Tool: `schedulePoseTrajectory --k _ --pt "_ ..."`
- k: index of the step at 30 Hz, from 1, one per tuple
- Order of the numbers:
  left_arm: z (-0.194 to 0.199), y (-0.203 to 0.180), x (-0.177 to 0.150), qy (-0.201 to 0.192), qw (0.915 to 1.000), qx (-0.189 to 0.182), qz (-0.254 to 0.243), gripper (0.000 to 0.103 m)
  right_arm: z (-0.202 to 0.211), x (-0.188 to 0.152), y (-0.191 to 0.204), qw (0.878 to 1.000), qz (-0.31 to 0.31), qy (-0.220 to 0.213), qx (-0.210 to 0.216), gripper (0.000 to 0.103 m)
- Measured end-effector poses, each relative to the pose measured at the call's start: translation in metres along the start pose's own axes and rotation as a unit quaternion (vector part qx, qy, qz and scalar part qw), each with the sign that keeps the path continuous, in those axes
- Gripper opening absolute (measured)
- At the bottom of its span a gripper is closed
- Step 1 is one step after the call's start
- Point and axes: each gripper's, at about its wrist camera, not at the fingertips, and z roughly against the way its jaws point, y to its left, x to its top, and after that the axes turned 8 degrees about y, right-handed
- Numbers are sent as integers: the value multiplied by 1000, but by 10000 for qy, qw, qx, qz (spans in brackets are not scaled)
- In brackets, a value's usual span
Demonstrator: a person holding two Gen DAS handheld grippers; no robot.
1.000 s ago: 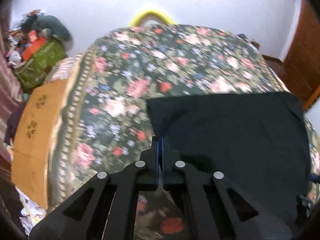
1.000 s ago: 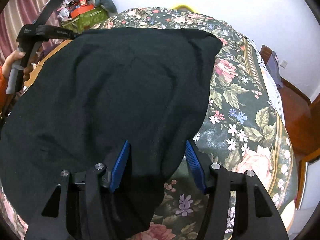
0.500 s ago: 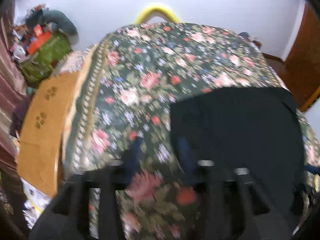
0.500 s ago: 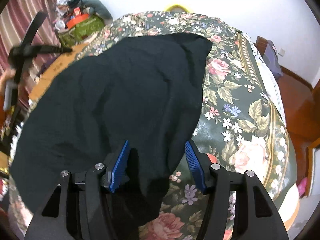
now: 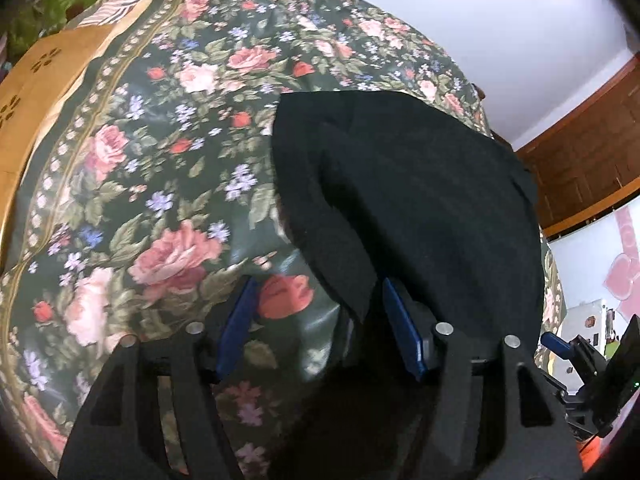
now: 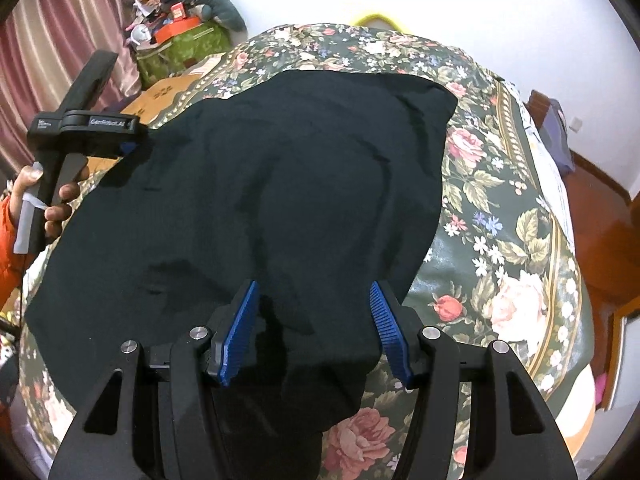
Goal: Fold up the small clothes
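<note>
Garment [image 6: 260,200] on bedspread [image 6: 500,240]; boxes [image 6: 176,52] behind, probably on floor.

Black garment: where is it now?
The black garment lies spread on the floral bedspread; its near edge sits between the open right hand-held gripper.

My left gripper [image 5: 316,324] jaws wide apart, holding nothing. Right gripper [image 6: 314,330] likewise spread, empty. My left hand [image 6: 48,200] wraps L handle.
</note>
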Motion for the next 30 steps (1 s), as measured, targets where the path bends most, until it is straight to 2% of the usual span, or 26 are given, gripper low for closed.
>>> schedulePoseTrajectory --k 1,2,3,6,12,15,18,23,25,28,29,30 --pt "-1 -6 -1 -58 9999 -9 -92 49 0 2 -1 10000 -4 -4 11 54" --pt "-1 -11 -2 -106 9997 -50 -206 29 -1 3 -1 10000 -28 -14 50 54" --pt "-1 -14 -3 -112 9995 -112 -290 17 -1 4 -2 9999 -62 -14 104 54" --pt "1 -30 -6 -214 9981 208 -537 7 -6 3 0 9997 -100 102 194 54" --pt "26 -24 -5 -401 9958 385 -730 6 -27 -7 4 9987 18 511 86 54" --pt "37 -23 -4 -591 9885 1112 -838 1 -28 -8 3 9986 -30 509 110 54" --pt "42 -13 0 -641 9855 1306 -875 1 -29 -10 2 9985 -95 518 144 54" --pt "38 -5 -7 -434 9793 1733 -953 1 -26 -10 6 9983 -131 567 84 54" --pt "38 -2 -10 -329 9810 1708 -861 2 -19 -11 6 9986 -139 508 84 54" --pt "51 -5 -22 -334 9863 1412 -783 4 -3 -6 2 9994 -193 258 106 54" --pt "55 -9 -26 -352 9867 1355 -828 6 2 -4 1 9996 -211 160 126 54" --pt "59 -15 -31 -386 9867 1281 -920 13 8 -1 0 9996 -235 47 143 54"
